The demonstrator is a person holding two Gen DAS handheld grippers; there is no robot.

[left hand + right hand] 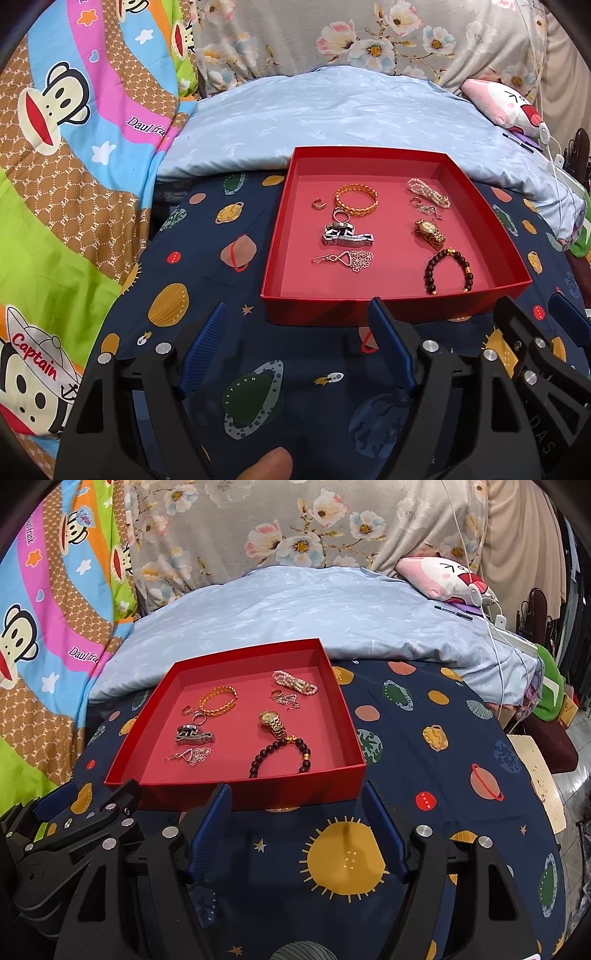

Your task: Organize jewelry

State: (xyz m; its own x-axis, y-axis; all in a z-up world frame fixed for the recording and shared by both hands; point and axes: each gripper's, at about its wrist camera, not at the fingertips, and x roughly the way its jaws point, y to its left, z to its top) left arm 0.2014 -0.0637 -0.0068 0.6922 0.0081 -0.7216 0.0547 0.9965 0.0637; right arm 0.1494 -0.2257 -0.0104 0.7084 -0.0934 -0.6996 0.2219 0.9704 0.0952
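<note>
Jewelry spread apart inside red tray (391, 308): gold bangle (356, 199), dark-bead bracelet (447, 271).

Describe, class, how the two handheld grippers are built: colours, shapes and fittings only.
Both the left gripper and the right gripper have black angular plastic frames with triangular cut-outs, round silver pivot pins, and flat blue ribbed fingers. Pale raised lettering marks the right gripper's frame in the left view. No cables or sleeves show.

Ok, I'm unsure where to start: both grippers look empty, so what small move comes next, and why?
Probably ease the right gripper forward over the red box rim toward the bead bracelet: it lies nearest, and both grippers are open, short of the box.
</note>
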